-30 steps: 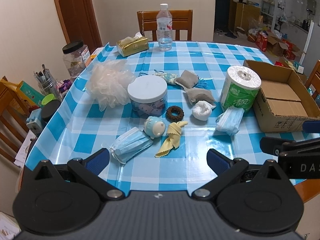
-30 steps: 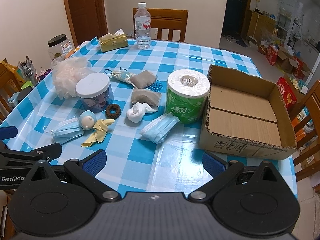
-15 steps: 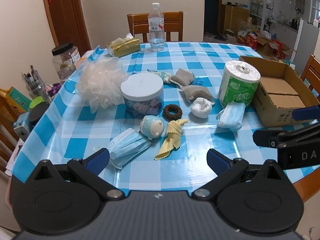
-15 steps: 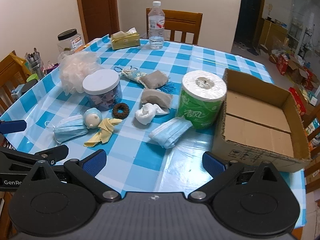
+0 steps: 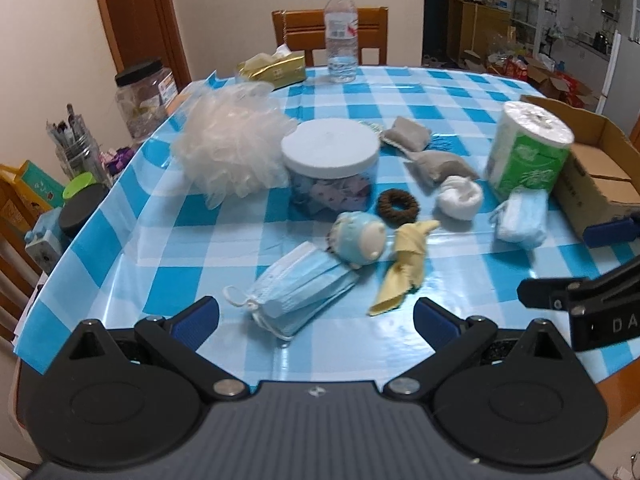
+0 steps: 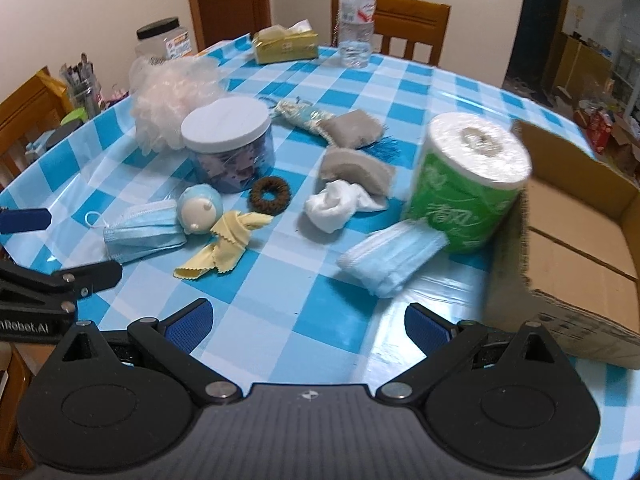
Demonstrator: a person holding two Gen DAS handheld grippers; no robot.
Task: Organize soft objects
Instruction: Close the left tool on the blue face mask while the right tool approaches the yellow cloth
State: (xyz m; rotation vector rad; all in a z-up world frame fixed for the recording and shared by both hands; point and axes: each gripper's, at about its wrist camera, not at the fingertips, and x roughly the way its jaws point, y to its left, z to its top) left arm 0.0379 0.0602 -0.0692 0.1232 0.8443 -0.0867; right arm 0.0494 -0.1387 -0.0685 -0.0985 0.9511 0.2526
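"GenRobot.AI" partly shows on the left gripper; both it and the right gripper gape empty. The near mask lies pointing toward two o'clock.

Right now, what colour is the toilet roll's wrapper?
Green wrapper on the toilet roll, white on top; clearest in the right wrist view.

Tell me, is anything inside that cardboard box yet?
No, the box shows only its bare cardboard floor; the masks, pouches and other soft things all lie on the table.
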